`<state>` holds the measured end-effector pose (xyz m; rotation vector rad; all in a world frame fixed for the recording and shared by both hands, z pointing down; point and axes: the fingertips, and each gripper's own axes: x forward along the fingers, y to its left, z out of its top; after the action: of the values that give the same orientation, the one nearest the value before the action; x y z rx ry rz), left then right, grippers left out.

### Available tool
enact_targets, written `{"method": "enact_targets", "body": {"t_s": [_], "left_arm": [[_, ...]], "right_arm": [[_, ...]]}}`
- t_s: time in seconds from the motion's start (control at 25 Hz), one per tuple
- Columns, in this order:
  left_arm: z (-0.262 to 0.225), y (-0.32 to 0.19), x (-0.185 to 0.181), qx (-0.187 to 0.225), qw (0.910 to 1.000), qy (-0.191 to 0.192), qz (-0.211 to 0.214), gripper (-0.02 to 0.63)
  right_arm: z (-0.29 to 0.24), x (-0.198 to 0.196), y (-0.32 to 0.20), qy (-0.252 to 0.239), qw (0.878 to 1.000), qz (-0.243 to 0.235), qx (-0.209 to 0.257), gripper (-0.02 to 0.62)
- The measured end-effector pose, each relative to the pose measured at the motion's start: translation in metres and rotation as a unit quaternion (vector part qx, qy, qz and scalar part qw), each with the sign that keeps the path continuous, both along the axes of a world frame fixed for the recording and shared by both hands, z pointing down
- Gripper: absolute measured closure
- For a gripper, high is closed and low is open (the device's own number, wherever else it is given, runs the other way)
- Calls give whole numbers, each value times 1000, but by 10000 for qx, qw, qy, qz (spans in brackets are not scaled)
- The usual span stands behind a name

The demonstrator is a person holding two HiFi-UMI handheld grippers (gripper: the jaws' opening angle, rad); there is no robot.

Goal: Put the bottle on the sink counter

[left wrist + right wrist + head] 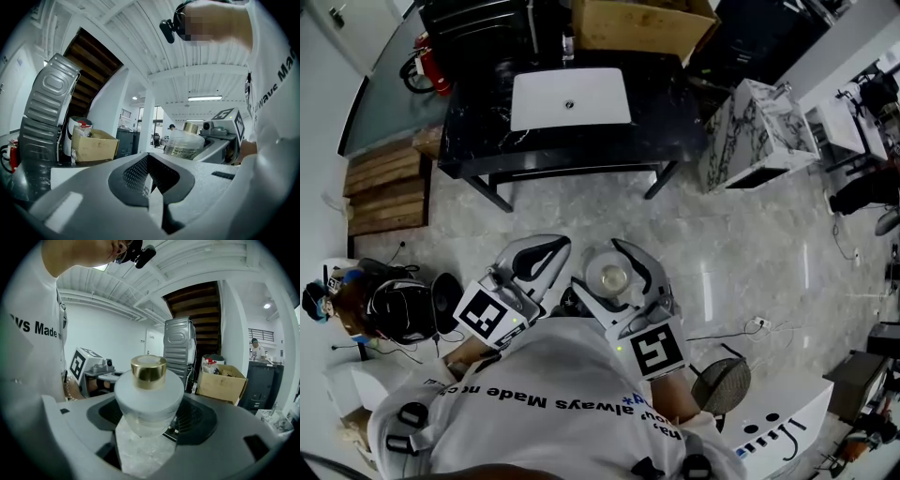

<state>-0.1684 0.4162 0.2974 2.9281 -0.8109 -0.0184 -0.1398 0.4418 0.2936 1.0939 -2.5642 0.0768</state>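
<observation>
I've got the bottle (149,394) up in the air, frosted body, gold cap (148,371) on top, standing upright. The right gripper (602,269) is pinching it, jaws spread wide around its round body, one on each side. It sits close in front of the person's chest, above the pale marble floor (750,234), well apart from the sink counter (478,127). The left gripper (546,251) hangs just beside it with its jaws pressed together and nothing between them. Looking out, the counter is black, with a white basin (570,98) set in its middle. A cardboard box (637,23) stands past its far edge, toward the right corner.
</observation>
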Motion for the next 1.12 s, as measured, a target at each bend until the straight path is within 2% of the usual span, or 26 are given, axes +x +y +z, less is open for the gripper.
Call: {"method": "enact_targets", "body": {"t_s": [0.28, 0.48, 0.8, 1.12], "left_arm": [[-1, -41, 39, 39, 10000, -38, 14, 603], [0, -79, 85, 35, 10000, -82, -19, 603], [-3, -130, 153, 66, 9997, -204, -143, 603], [0, -158, 194, -22, 9995, -190, -253, 603]], "right_arm": [[3, 38, -40, 22, 10000, -27, 10, 265], [3, 86, -77, 164, 9998, 25, 130, 265], [2, 158, -124, 132, 9998, -24, 146, 265], [3, 204, -152, 142, 9998, -50, 115, 265]]}}
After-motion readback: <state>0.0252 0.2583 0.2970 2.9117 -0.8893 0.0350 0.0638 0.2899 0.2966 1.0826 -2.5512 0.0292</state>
